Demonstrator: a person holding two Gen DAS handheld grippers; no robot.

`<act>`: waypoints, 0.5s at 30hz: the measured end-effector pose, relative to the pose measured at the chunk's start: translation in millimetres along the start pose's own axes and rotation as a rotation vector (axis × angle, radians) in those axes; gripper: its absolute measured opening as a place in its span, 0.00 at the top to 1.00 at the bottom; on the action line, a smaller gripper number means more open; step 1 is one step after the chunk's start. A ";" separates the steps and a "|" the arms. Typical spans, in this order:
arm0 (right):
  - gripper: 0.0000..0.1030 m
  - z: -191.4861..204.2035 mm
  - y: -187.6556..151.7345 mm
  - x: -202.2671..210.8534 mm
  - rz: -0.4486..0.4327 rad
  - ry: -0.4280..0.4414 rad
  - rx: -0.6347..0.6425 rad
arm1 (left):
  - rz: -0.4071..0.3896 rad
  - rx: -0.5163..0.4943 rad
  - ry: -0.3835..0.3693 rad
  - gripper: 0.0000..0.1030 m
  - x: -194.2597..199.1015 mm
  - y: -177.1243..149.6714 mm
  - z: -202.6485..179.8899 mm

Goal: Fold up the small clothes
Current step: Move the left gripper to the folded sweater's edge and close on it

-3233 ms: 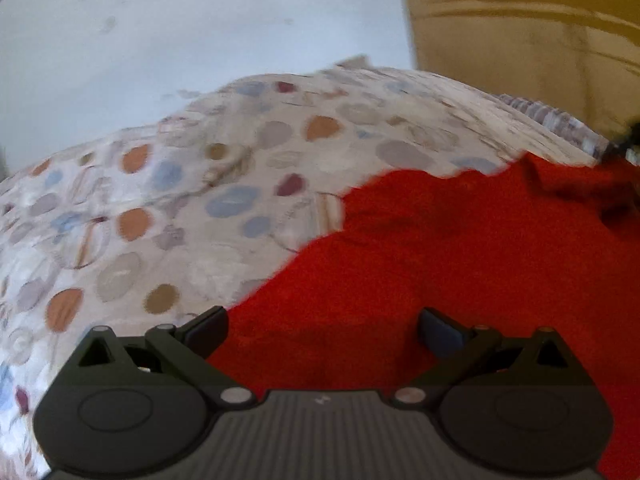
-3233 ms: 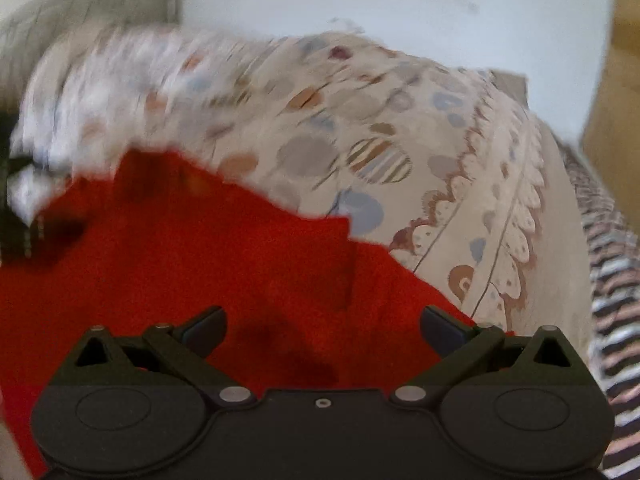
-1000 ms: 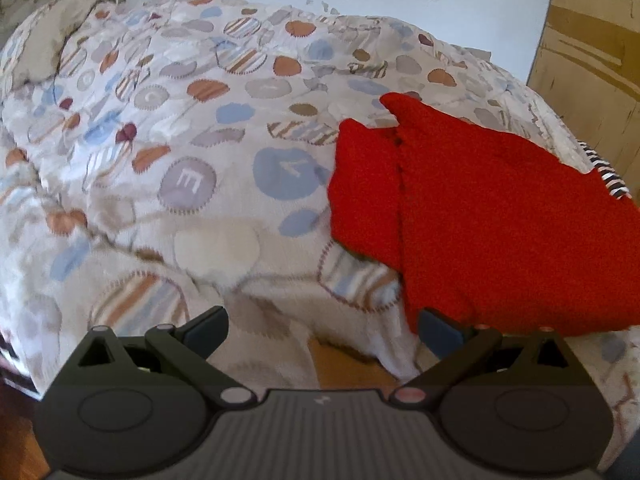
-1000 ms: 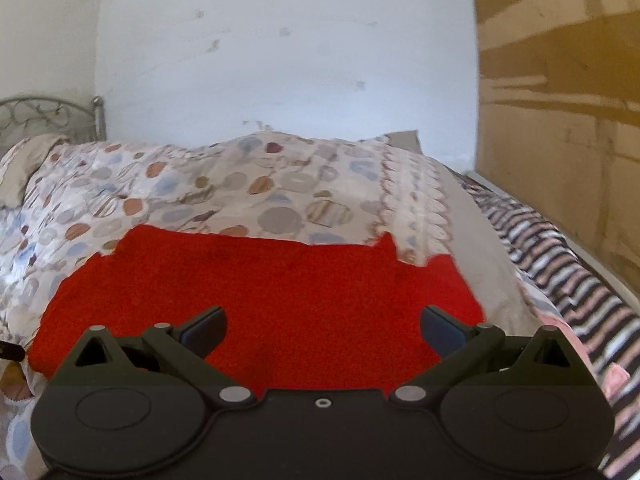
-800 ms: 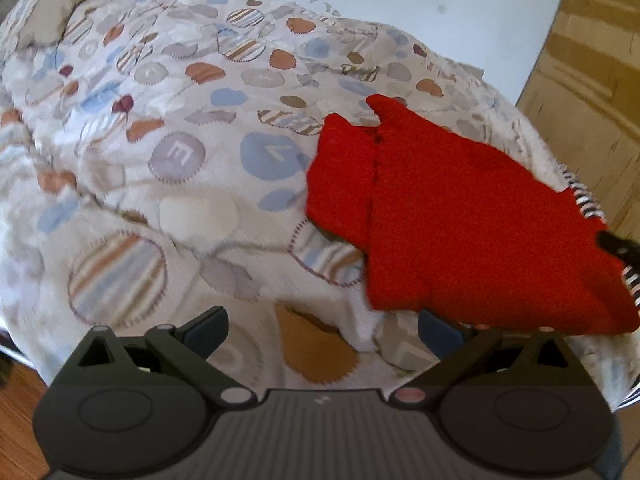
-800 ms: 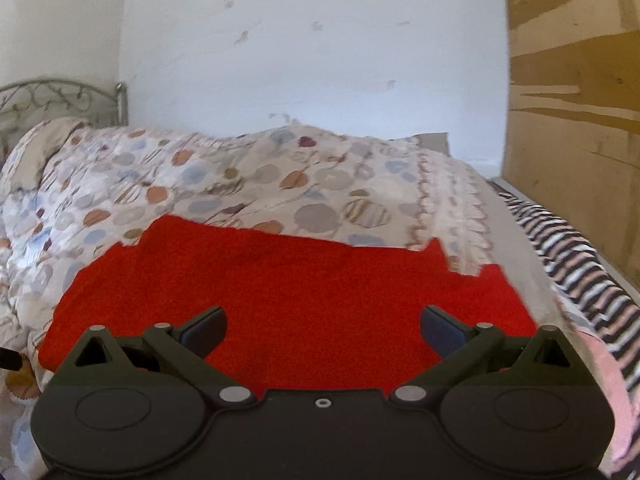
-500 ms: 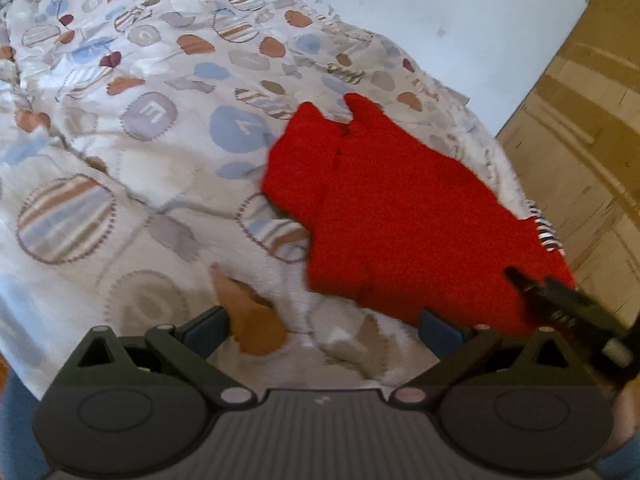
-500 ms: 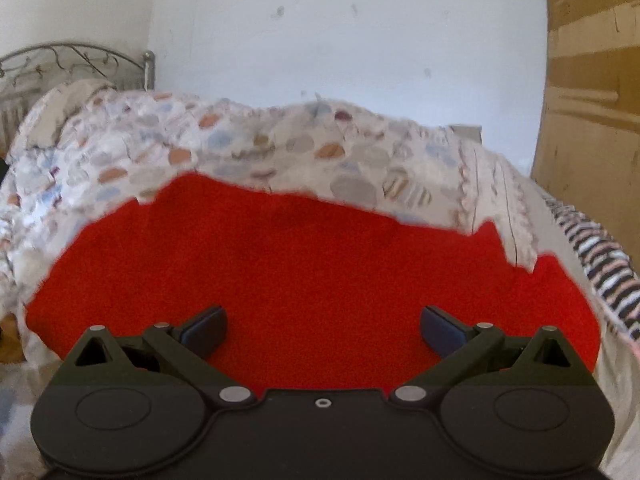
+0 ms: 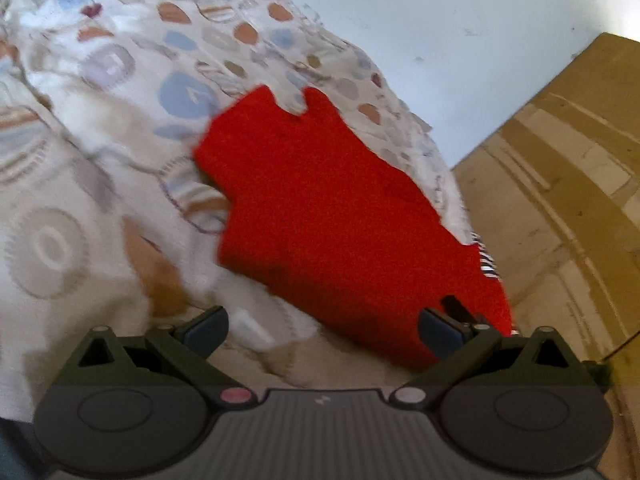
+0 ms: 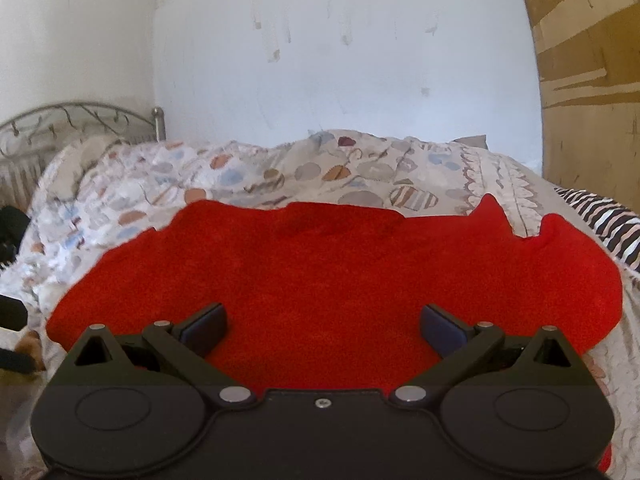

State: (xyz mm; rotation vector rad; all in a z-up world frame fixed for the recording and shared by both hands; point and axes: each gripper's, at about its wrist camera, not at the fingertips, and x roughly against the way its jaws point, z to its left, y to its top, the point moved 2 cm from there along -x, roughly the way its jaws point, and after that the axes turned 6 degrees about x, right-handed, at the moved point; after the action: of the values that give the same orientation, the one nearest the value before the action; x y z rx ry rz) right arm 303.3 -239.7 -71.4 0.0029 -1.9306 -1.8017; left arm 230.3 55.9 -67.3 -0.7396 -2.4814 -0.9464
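Observation:
A red garment (image 9: pixel 336 216) lies spread flat on the patterned bedspread (image 9: pixel 100 152). In the left wrist view it runs from centre to lower right. My left gripper (image 9: pixel 322 326) is open and empty, just off the garment's near edge, with its right finger at that edge. In the right wrist view the garment (image 10: pixel 340 280) fills the middle. My right gripper (image 10: pixel 322 326) is open and empty, low over the garment's near edge. A dark part of the other gripper (image 9: pixel 456 308) shows at the garment's corner.
The bedspread (image 10: pixel 280 168) covers a bed with a metal headboard (image 10: pixel 60 128) at the left. A striped cloth (image 10: pixel 600 220) lies at the right edge of the bed. A white wall stands behind, and a wooden panel (image 9: pixel 560 184) to the right.
Both grippers have moved closer to the red garment and lower. The left view has swung right, so the garment now reaches its fingers. Both stay open.

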 end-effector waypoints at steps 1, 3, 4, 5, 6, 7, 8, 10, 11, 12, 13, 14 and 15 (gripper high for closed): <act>0.00 -0.2 0.1 -0.2 -0.001 0.001 -0.001 | 0.000 -0.006 -0.001 0.00 -3.5 -0.6 -2.2; 0.00 -0.2 -0.5 0.7 -0.003 0.001 0.001 | -0.001 -0.020 -0.004 0.00 -11.6 -0.4 -7.0; 0.00 -0.1 -0.5 0.8 -0.003 0.001 0.000 | -0.001 -0.022 -0.012 0.00 -16.2 0.4 -9.2; 0.00 0.0 -0.4 0.9 -0.003 0.001 -0.001 | -0.001 -0.023 -0.021 0.00 -21.3 1.4 -10.7; 0.00 0.0 -0.3 1.0 -0.005 0.002 -0.001 | -0.004 -0.023 -0.027 0.00 -25.5 2.5 -10.9; 0.00 0.0 -0.3 0.6 -0.006 0.003 -0.002 | -0.010 -0.022 -0.026 0.00 -31.5 3.7 -9.9; 0.00 0.2 0.0 0.5 -0.008 0.003 -0.002 | -0.016 -0.018 -0.019 0.00 -37.5 4.5 -8.2; 0.00 0.1 -0.2 0.5 -0.011 0.004 -0.001 | -0.024 -0.009 -0.016 0.00 -50.2 5.9 -3.3; 0.00 0.4 -0.1 0.2 -0.012 0.003 0.000 | -0.031 -0.004 -0.017 0.00 -53.4 6.4 -1.4; 0.00 0.7 -0.7 0.6 -0.013 0.004 0.001 | -0.047 0.001 -0.021 0.00 -55.7 7.6 -1.0; 0.00 0.9 -1.0 1.0 -0.014 0.004 0.001 | -0.059 0.005 -0.024 0.00 -55.3 8.9 -1.1; 0.00 0.8 -1.2 1.0 -0.013 0.004 0.000 | -0.069 0.016 -0.024 0.00 -56.2 10.8 -1.2; 0.00 0.9 -1.4 1.1 -0.013 0.004 -0.001 | -0.075 0.035 -0.027 0.00 -56.9 13.3 -0.2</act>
State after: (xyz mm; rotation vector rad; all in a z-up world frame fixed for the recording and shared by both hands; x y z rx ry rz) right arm 301.6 -239.4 -72.3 0.0193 -1.9315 -1.8095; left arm 283.1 45.0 -90.0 -0.6564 -2.5588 -0.9222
